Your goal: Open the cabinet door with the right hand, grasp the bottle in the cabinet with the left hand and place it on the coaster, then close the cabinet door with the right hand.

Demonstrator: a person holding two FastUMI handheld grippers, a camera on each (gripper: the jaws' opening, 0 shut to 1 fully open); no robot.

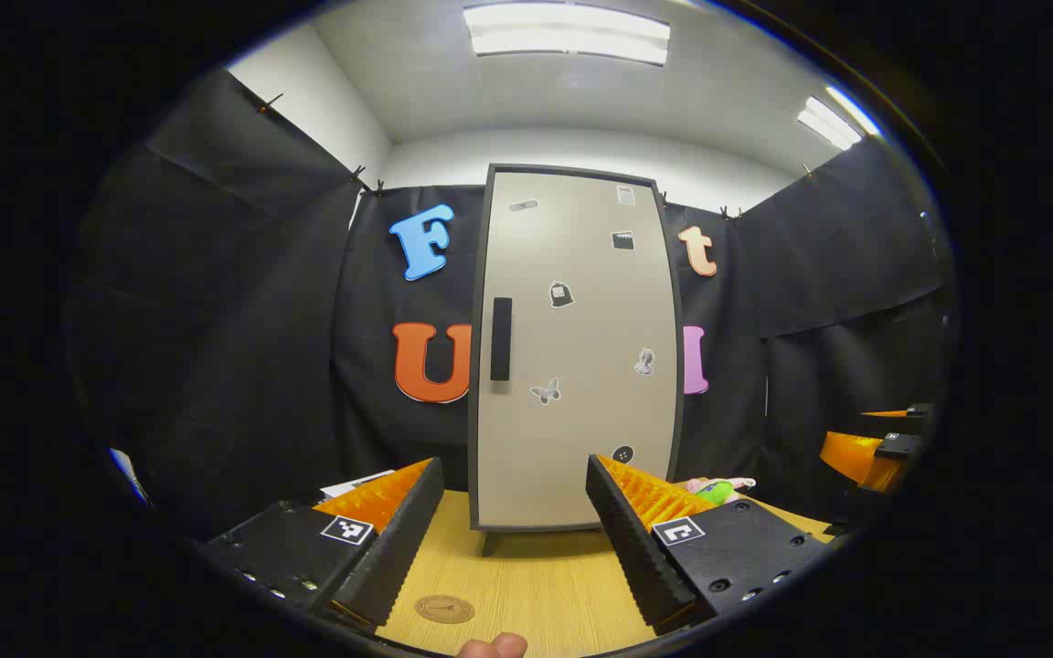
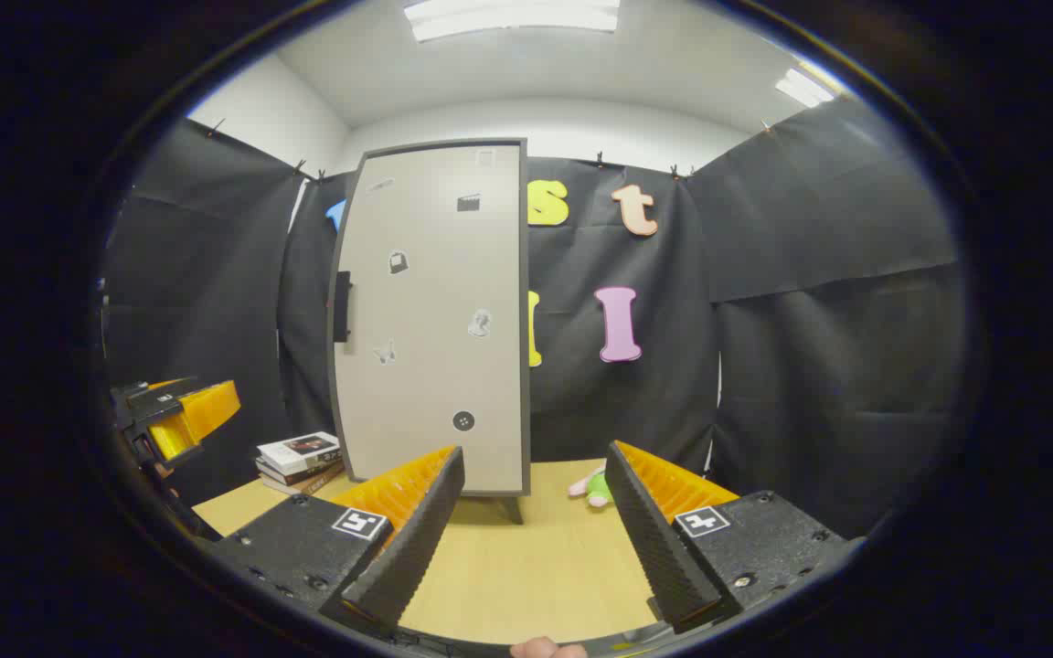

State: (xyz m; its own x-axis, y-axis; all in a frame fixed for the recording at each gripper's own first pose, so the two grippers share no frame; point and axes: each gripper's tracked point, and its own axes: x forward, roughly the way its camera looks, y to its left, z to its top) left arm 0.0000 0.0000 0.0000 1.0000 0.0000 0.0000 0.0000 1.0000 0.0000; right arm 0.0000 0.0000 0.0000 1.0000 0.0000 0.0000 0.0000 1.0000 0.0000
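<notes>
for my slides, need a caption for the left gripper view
Open left gripper faces the closed cabinet door and its dark handle, with the round coaster on the wooden table below.

Black gripper (image 1: 513, 539) bodies, square markers

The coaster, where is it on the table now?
In the left gripper view the coaster lies on the table, low between the left tool's open fingers, nearer the left one, in front of the closed cabinet.
</notes>
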